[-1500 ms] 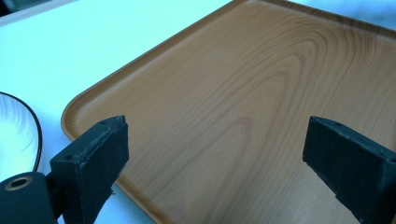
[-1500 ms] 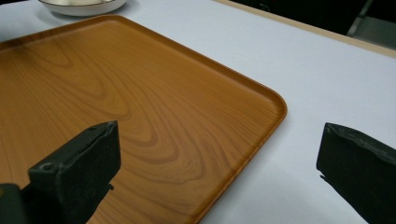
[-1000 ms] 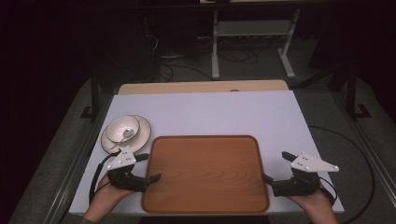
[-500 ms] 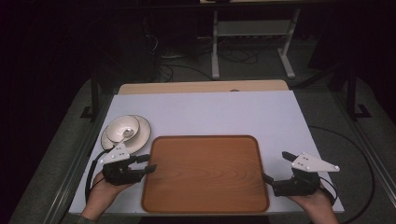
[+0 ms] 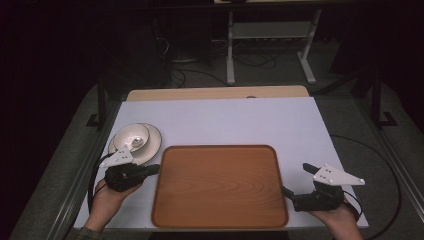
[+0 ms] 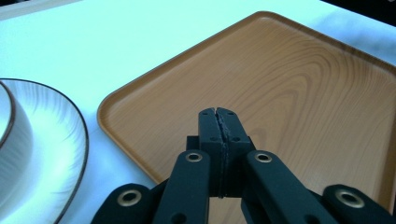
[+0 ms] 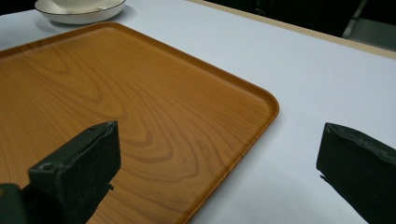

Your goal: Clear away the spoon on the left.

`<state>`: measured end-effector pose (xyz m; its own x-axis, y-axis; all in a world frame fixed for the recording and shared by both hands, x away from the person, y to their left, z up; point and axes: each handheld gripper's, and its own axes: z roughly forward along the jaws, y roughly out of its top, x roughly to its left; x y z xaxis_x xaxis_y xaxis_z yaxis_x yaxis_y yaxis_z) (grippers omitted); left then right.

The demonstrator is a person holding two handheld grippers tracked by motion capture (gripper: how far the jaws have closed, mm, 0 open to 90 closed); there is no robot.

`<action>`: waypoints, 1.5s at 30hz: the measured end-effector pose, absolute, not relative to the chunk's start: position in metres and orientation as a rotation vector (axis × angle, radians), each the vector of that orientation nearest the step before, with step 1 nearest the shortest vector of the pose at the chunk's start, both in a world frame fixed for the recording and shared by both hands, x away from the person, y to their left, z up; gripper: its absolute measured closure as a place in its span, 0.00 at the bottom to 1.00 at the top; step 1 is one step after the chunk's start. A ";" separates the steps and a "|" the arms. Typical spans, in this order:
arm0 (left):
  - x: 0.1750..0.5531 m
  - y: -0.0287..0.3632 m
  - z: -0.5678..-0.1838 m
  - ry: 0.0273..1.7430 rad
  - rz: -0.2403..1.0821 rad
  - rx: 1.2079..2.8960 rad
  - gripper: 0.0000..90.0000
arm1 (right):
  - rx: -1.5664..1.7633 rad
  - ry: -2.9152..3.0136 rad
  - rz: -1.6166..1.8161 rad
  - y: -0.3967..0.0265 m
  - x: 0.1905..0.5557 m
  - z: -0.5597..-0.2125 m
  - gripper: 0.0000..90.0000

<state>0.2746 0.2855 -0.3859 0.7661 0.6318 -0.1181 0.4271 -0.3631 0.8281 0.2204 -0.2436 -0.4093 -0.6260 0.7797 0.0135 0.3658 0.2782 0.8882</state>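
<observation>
I see the white table [image 5: 240, 120] taking up the middle of the high view, and on it the wooden tray [image 5: 220, 186] lies flat at lower centre, the biggest thing on the surface and bare inside. At the tray's upper left corner, just beside it, sits a white plate [image 5: 152, 142] with a white bowl [image 5: 131, 136] on it. My left gripper [image 5: 154, 170] is at the lower left of the high view, its tips at the tray's left rim; its jaws have just been closing and now stand pressed together with nothing between them, hovering over the tray's corner in the left gripper view. My right gripper [image 5: 294, 186] is at the lower right, by the tray's right edge, its jaws spread wide astride the near right corner of the tray [image 7: 140, 116], with the plate [image 7: 79, 16] at upper left of that view.
</observation>
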 end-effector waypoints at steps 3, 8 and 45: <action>0.277 0.289 -0.386 0.806 0.274 2.006 1.00 | 1.036 2.120 1.303 -0.245 0.220 -0.409 0.00; 0.279 0.296 -0.386 0.821 0.284 2.003 1.00 | 1.037 2.120 1.298 -0.245 0.219 -0.409 0.00; 0.283 0.344 -0.386 0.958 0.382 1.928 1.00 | 1.040 2.115 1.292 -0.247 0.218 -0.410 0.00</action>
<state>0.2830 0.3442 -0.3860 0.6488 0.7523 -0.1146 0.4667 -0.2745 0.8408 0.2179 -0.2472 -0.4100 -0.6147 0.7887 0.0079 0.3673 0.2774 0.8878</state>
